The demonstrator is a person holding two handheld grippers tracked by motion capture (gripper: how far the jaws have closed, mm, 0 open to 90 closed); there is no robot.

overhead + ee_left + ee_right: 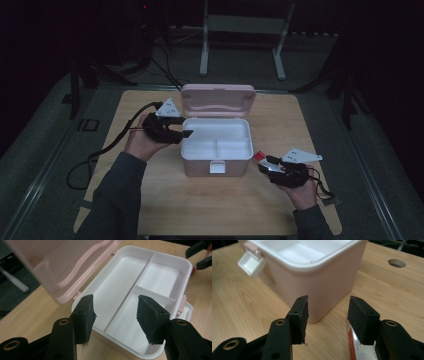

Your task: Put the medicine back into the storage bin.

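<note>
box: pink lidded storage box (216, 161), roughly mid-tabletop, nearer the far edge than the near one; front latch side faces the person
lid: pink lid (218, 98) swung open, standing up at the back, hinged on the far side
insert: white tray insert (130, 285) sits in the box; one long compartment plus two smaller ones split by dividers; all compartments bare
latch: white latch tab (251, 263) hangs off the front wall, flipped outward
left gripper: left gripper (181, 133) at the box's left rim, tips over the left end of the tray; jaws spread wide, nothing between the pads (86, 317); in the left gripper view the pads frame the tray's dividers, no contact visible
right gripper: right gripper (265, 163) low over the tabletop just off the box's front right corner; jaws wide apart, pads not pressing on anything
packet: small red-and-white packet (355, 345) flat on the tabletop, under and just beside the right gripper's right-hand pad in its own view; in the high view the red end (259, 156) pokes out just right of the box's front right corner; cannot tell whether the pad touches it
table: light wood tabletop (165, 200); round cable hole (397, 263) in it beyond the box in the right gripper view
hands: person's left hand (142, 145) and right hand (302, 192) carry the grippers, dark sleeves coming in from the near edge
</note>
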